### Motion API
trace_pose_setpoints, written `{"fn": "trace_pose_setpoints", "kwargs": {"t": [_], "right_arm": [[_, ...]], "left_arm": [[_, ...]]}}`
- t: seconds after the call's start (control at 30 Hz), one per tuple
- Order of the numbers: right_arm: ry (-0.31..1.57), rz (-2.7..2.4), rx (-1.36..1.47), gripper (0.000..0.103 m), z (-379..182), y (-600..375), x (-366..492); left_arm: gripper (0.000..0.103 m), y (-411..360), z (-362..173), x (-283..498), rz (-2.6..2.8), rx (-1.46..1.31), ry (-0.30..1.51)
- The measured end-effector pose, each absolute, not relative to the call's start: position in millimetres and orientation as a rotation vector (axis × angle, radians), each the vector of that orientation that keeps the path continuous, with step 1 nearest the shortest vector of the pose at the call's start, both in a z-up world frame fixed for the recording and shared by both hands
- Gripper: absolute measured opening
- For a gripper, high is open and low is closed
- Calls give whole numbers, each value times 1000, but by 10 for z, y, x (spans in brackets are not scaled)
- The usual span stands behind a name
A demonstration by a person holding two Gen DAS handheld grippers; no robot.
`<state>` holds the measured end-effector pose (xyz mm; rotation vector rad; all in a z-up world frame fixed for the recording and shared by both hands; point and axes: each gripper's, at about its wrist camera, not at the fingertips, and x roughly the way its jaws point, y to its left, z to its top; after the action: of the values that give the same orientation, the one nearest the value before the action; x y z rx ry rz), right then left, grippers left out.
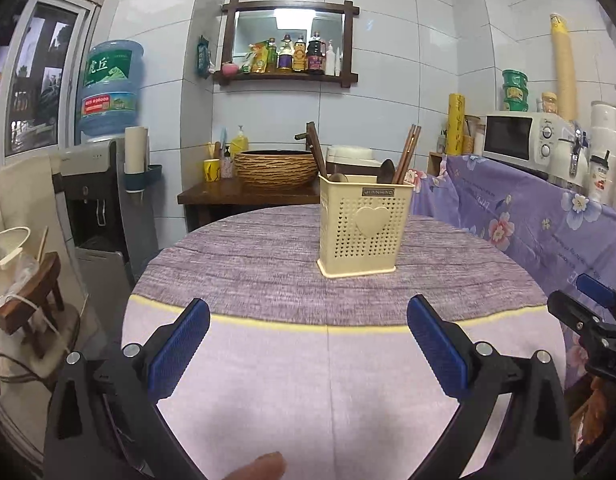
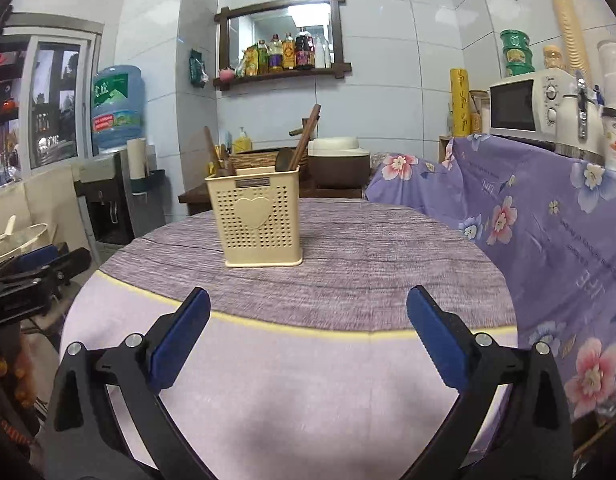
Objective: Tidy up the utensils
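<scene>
1. Left wrist view is showing you your left gripper (image 1: 308,336) standing wide with nothing between its blue pads. Your right gripper (image 2: 308,328) is standing just as wide and is holding nothing too.
2. The cream plastic holder with small holes and a heart on its front (image 1: 364,228) is standing upright on the round table with the purple cloth (image 1: 243,248), well ahead of both claws.
3. Brown wooden chopsticks (image 1: 410,152) and dark wooden spoons (image 1: 386,171) are already sticking up out of the holder.
4. The holder is looking light, so if you are bumping it, it may be tipping over and spilling everything.
5. The long sticks are leaning out, so a claw may be catching them.
6. The purple flowered cloth (image 2: 548,220) is hanging close on the right and may be snagging your right claw.
7. Nothing is lying between you and the holder.
</scene>
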<state>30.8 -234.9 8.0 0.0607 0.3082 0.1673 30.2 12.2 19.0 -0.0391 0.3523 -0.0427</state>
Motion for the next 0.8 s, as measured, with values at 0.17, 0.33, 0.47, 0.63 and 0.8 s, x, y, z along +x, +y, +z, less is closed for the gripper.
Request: {"fn": "trace_pose_setpoints", "kwargs": {"t": [0.17, 0.33, 0.47, 0.63, 0.8], "right_arm": [[252, 193, 34, 97, 160, -2202, -73], [230, 238, 11, 97, 235, -2099, -167], [223, 237, -2, 97, 254, -2080, -191], [228, 236, 3, 97, 258, -2104, -167], [232, 237, 2, 97, 256, -2097, -150]], "left_arm": [[98, 112, 191, -57, -73, -108, 307], [98, 88, 219, -98, -54, -79, 281], [98, 123, 205, -100, -54, -98, 279], [98, 119, 169, -122, -57, -97, 283], [98, 115, 152, -132, -56, -97, 280]]}}
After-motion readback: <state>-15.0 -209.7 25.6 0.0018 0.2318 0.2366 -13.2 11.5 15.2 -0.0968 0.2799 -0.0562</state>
